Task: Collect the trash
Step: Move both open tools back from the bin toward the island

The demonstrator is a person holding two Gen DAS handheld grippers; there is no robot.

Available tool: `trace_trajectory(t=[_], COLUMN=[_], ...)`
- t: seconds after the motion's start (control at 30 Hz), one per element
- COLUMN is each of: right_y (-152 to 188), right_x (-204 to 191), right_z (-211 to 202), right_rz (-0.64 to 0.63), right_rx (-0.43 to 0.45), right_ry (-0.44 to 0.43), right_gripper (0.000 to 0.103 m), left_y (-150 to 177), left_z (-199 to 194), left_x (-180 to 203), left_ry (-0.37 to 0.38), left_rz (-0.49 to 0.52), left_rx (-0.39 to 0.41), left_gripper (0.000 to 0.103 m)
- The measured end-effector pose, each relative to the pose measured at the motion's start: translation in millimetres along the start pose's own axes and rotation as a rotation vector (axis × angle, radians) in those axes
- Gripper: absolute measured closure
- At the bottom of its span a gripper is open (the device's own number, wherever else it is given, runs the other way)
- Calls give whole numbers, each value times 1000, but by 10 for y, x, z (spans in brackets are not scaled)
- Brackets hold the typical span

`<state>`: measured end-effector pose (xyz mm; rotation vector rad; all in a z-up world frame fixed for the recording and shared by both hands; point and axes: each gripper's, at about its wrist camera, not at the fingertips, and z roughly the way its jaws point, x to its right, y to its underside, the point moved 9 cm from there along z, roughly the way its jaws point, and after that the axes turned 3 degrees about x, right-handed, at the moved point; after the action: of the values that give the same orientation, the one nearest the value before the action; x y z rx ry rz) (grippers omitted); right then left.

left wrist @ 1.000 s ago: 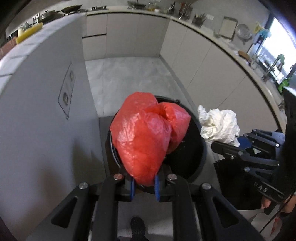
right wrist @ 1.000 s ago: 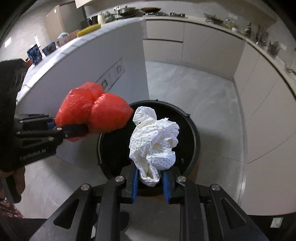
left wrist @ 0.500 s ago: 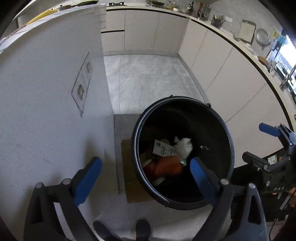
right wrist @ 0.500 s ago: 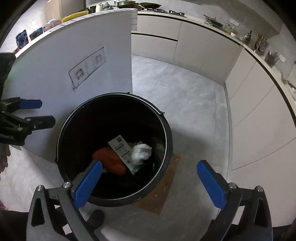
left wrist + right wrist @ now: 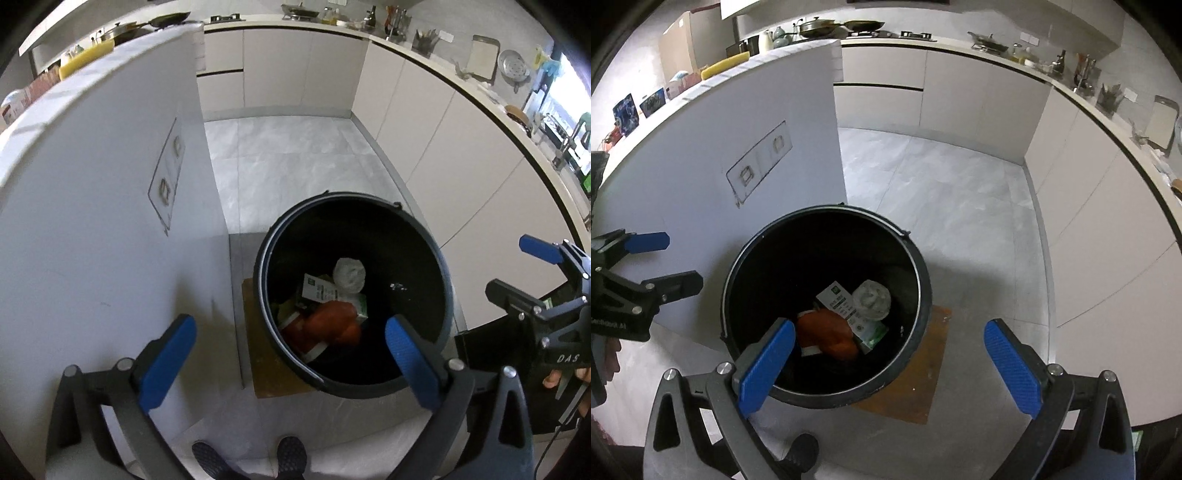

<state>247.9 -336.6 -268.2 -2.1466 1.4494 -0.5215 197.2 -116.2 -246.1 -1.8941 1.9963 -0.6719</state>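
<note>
Trash is shown at the bottom of the black bin (image 5: 827, 384): a red bag (image 5: 827, 332), a crumpled white paper wad (image 5: 872, 298) and a printed carton (image 5: 846, 310) are seen lying touching one another, the carton between bag and wad. The same heap is visible in the left wrist view, red bag (image 5: 328, 325) nearest, paper wad (image 5: 349, 275) beyond it. The bin is stood on a brown mat (image 5: 916, 391) on the grey floor (image 5: 960, 206), beside a white island wall (image 5: 701, 177).

The left gripper (image 5: 288, 350) and right gripper (image 5: 886, 363) are held above the rim, jaws spread wide and nothing gripped in either.

The drop step is judged complete; the next move calls for both grippers to be lifted clear and turned toward whatever litter remains, none of which is in view.

Compared with one second ago, the red bag and paper wad, then clamped in the left and right jaws over the bin, are now released and lying inside.
</note>
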Motion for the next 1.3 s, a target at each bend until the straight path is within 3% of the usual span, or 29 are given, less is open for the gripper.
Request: trace_trajectory(t=[0.33,0.77,1.07,1.3], right_y=[-214,-527,-810,-1114], right_x=[56,-309,-734,-1266], right_z=[-582,-1281,-1634,-1791], right_rz=[76,63,36,3], right_rx=[98,228,309,374], right_ry=[47,40,-11,-99], right_gripper=[0,0,0,0], left_y=[-200,-311,-404,-382], left_z=[-499,-1122,-1581,-1888], left_x=[129,50,-323,-842], left_ry=[24,37,9,-84], left_rz=[17,3,-65,-140], left_rx=[87,201,294,355], left_gripper=[0,0,0,0])
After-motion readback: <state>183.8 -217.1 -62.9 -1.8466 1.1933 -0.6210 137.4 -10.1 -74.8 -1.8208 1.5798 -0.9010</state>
